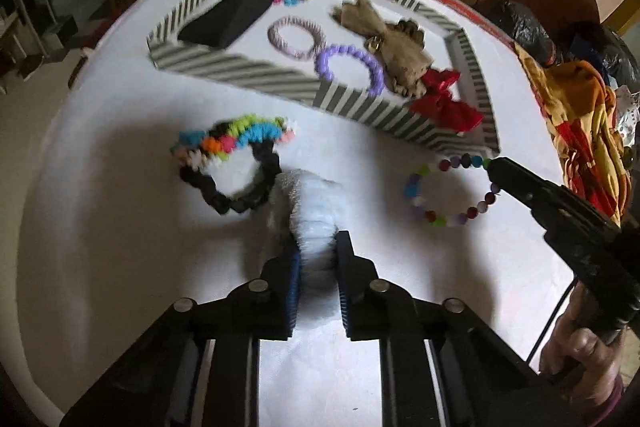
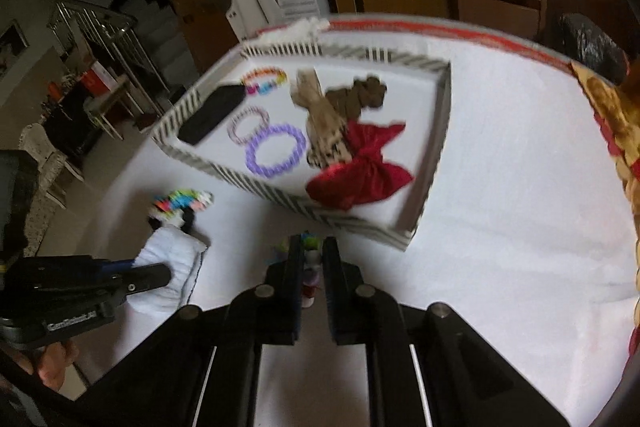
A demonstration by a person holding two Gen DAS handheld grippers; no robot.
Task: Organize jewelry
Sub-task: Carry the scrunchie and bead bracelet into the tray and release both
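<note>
I see left gripper (image 1: 317,259) clamping fluffy white scrunchie (image 1: 310,203) | right gripper (image 2: 311,259) pinching multicoloured bead bracelet (image 2: 310,251) | striped cardboard tray (image 1: 248,71) wall ahead | black coil bracelet (image 1: 232,183) beside scrunchie

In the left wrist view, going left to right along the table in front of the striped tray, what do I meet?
Black bracelet with multicolored ones at its top, then the white fluffy scrunchie in the left claw, then the colorful bead bracelet, then the right claw closed on its right side.

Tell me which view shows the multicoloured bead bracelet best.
Left wrist view: the bead bracelet shows as a full ring beside the striped tray. The right wrist view shows only a few blurred beads between claw fingers.
</note>
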